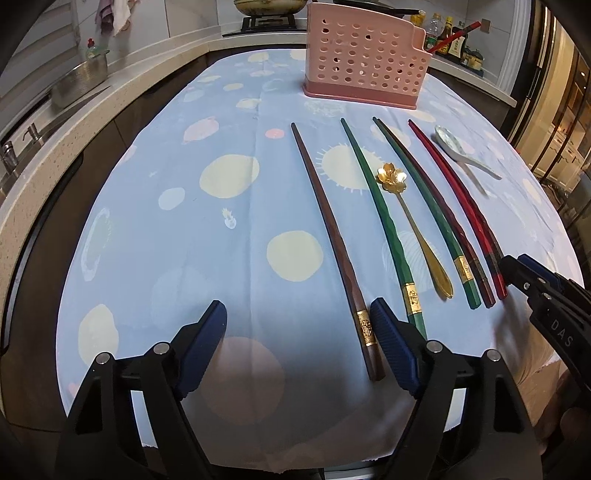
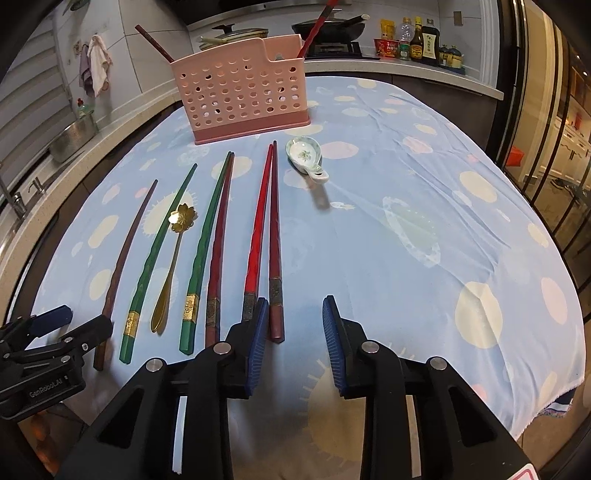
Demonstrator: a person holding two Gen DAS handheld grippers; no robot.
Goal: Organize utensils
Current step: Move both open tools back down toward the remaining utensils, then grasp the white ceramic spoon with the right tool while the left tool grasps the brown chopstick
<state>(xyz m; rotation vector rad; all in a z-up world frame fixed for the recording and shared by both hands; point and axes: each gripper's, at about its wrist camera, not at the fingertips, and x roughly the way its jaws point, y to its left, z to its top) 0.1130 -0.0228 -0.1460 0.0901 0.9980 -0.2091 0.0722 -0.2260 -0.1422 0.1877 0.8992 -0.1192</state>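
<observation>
Several chopsticks lie side by side on the blue dotted tablecloth [image 1: 229,229]: a brown one [image 1: 332,243], green ones [image 1: 380,218] and red ones [image 2: 258,229]. A gold flower spoon [image 1: 413,229] lies between the green ones, and a white ceramic spoon [image 2: 306,157] lies to the right. The pink perforated holder [image 1: 364,61] stands behind and holds two chopsticks [image 2: 314,29]. My left gripper [image 1: 299,347] is open and empty, its right finger beside the brown chopstick's end. My right gripper [image 2: 295,339] is open and empty, with the darker red chopstick's end [image 2: 276,321] between its fingers.
A counter with a metal pot [image 1: 79,83] and sink runs along the left. A stove with pans [image 2: 328,29] and sauce bottles [image 2: 417,40] stands behind the table. Glass doors stand at the right.
</observation>
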